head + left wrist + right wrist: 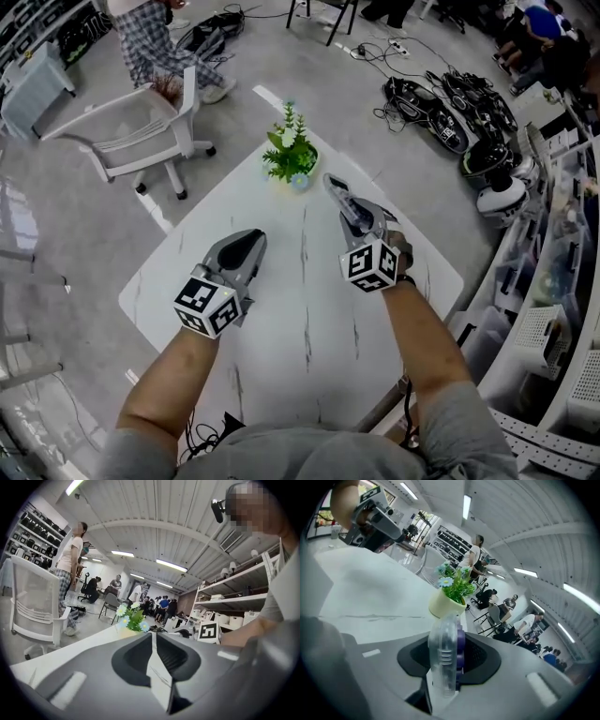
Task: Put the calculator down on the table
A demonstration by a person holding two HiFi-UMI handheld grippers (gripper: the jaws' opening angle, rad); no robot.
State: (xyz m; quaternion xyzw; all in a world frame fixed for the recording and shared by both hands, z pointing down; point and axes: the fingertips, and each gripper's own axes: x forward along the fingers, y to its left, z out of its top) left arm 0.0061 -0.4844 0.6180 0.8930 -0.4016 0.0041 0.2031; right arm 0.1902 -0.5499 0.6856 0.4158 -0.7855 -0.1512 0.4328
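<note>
The calculator (pixel 337 192), a slim clear-cased one with purple keys, is clamped on edge in my right gripper (pixel 356 217) and sticks out past the jaws toward the potted plant. In the right gripper view the calculator (pixel 443 644) stands upright between the jaws of that gripper (pixel 449 672), above the white marble table (pixel 370 597). My left gripper (pixel 246 248) hovers over the table's left half, jaws pressed together with nothing between them. The left gripper view shows that gripper (pixel 153 641) the same way.
A small potted plant (pixel 292 155) with blue and white flowers stands at the table's far edge (pixel 234 178). A white chair (pixel 141 131) and a standing person are beyond the table on the left. Cables and gear lie on the floor at the right, by shelving.
</note>
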